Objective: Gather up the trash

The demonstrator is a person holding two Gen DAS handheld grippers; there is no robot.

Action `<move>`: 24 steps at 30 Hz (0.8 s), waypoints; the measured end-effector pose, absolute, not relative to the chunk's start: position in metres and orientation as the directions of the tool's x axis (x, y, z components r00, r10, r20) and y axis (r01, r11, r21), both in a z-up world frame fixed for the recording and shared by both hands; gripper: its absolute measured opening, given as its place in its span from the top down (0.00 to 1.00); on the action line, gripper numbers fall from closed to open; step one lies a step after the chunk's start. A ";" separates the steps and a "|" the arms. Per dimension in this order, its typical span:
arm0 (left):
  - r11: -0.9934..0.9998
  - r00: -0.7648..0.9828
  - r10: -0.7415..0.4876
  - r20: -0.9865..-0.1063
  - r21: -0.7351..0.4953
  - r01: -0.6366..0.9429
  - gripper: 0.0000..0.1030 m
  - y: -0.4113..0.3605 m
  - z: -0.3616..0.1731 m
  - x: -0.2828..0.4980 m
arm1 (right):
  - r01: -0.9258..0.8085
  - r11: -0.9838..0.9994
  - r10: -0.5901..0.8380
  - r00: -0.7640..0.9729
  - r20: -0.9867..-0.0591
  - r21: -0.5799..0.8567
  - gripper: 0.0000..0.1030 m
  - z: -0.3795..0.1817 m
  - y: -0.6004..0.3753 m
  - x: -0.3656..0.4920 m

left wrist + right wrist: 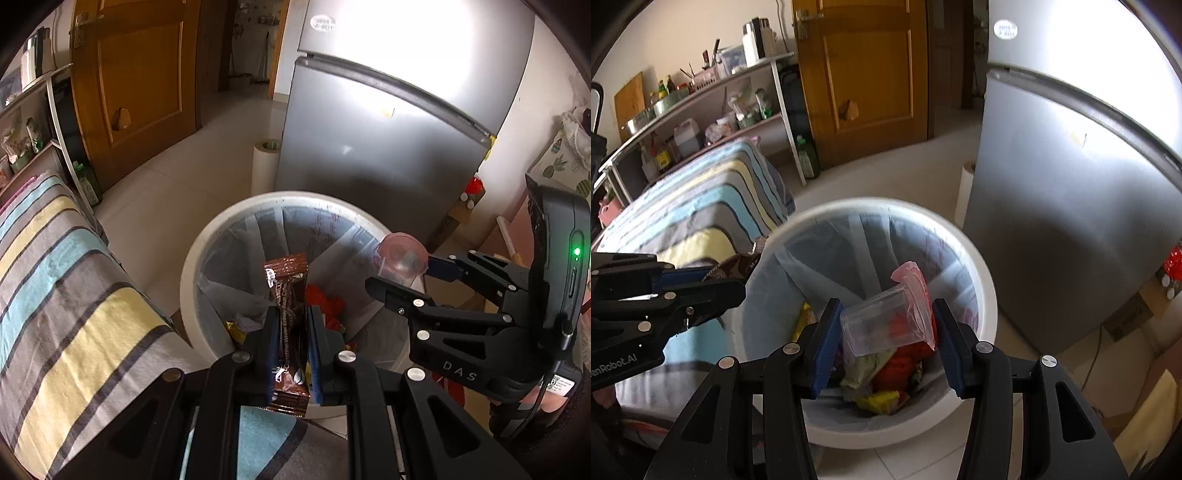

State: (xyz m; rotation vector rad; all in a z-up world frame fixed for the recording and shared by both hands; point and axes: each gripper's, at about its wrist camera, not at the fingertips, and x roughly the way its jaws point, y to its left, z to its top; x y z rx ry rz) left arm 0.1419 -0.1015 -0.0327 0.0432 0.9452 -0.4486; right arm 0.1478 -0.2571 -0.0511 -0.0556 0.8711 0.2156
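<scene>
Trash is in both tongs, right over the white bin [199,258]. The left gripper [289,354] is squeezed tight on one brown snack wrapper [286,295]. The right gripper [886,332] is clamped on one clear plastic cup [882,321] with a pink lid, tipped on its side.

The left view shows the brown wrapper from end to end; the right view shows only its tip beside the bin. The right view shows a long shelf [701,85] with bottles and pots. The left view shows just a corner of it.

There is one bin, with a thin bag lining it. Inside lie red, yellow and green scraps [886,384]. One grey fridge [1071,221] stands behind the bin, and one striped bed [74,288] is beside it.
</scene>
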 end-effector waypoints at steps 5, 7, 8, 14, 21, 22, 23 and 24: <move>0.909 0.477 -0.348 -0.807 -0.166 0.382 0.85 -0.107 -0.041 0.145 | -0.204 0.978 0.152 0.593 -0.791 0.035 0.51 -0.062 -0.258 0.154; 0.910 0.478 -0.347 -0.807 -0.167 0.379 0.85 -0.107 -0.041 0.146 | -0.210 0.977 0.147 0.580 -0.801 0.028 0.51 -0.065 -0.257 0.155; 0.909 0.475 -0.350 -0.807 -0.170 0.380 0.85 -0.107 -0.041 0.146 | -0.213 0.977 0.143 0.576 -0.805 0.021 0.51 -0.068 -0.259 0.153; 0.909 0.472 -0.355 -0.807 -0.180 0.376 0.66 -0.103 -0.041 0.146 | -0.199 0.980 0.132 0.562 -0.817 0.022 0.51 -0.071 -0.260 0.154; 0.912 0.490 -0.354 -0.797 -0.178 0.369 0.53 -0.098 -0.036 0.141 | -0.173 0.984 0.125 0.575 -0.808 0.028 0.44 -0.069 -0.263 0.151; 0.913 0.494 -0.354 -0.794 -0.179 0.367 0.51 -0.098 -0.035 0.140 | -0.167 0.985 0.126 0.577 -0.807 0.034 0.44 -0.067 -0.264 0.150; 0.915 0.501 -0.352 -0.791 -0.176 0.364 0.49 -0.097 -0.033 0.139 | -0.159 0.986 0.127 0.580 -0.805 0.041 0.44 -0.066 -0.265 0.150; 0.917 0.510 -0.345 -0.788 -0.168 0.361 0.47 -0.096 -0.031 0.138 | -0.155 0.987 0.129 0.586 -0.800 0.046 0.44 -0.063 -0.265 0.148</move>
